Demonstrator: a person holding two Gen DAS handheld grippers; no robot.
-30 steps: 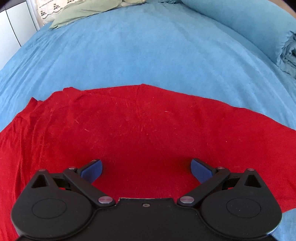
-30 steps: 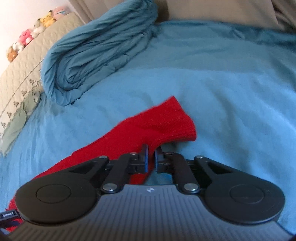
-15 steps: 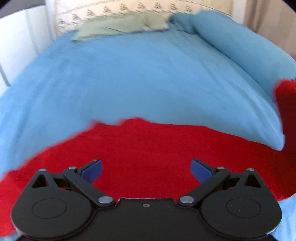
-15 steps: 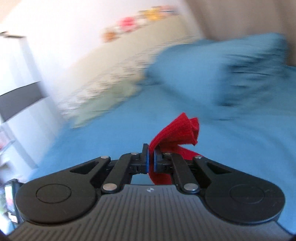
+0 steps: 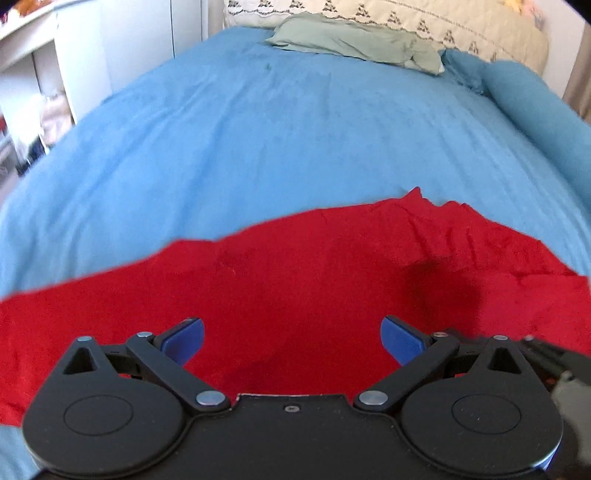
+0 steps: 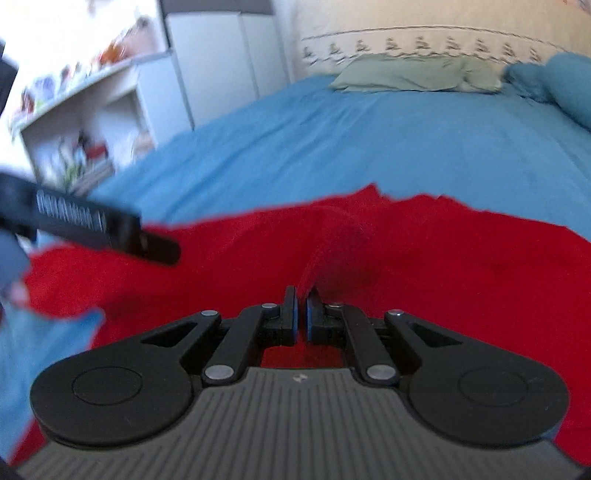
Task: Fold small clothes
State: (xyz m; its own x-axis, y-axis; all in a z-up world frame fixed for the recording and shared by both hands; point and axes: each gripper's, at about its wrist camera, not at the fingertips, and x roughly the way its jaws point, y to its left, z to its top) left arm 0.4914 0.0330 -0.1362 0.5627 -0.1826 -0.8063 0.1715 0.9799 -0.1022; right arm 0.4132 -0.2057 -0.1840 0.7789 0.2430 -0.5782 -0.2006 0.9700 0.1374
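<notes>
A red garment [image 5: 295, 280] lies spread on the blue bed sheet [image 5: 277, 140]. It also fills the lower half of the right wrist view [image 6: 443, 266]. My left gripper [image 5: 291, 339] is open and empty, its blue pads hovering just above the red cloth. My right gripper [image 6: 301, 314] is shut on a fold of the red garment, which rises as a ridge from the jaws. The left gripper's black body [image 6: 92, 225] shows blurred at the left of the right wrist view. The right gripper's edge shows at the lower right of the left wrist view [image 5: 554, 354].
A green pillow [image 5: 354, 40] lies at the head of the bed against a beige headboard [image 5: 443, 26]. A rolled blue duvet [image 5: 535, 107] lies along the right side. White shelves and a cabinet [image 6: 110, 110] stand left of the bed.
My right gripper carried the pinched sleeve up and over to the left, onto the garment's body beside the left gripper. Both views swung toward the head of the bed. The left gripper stayed open.
</notes>
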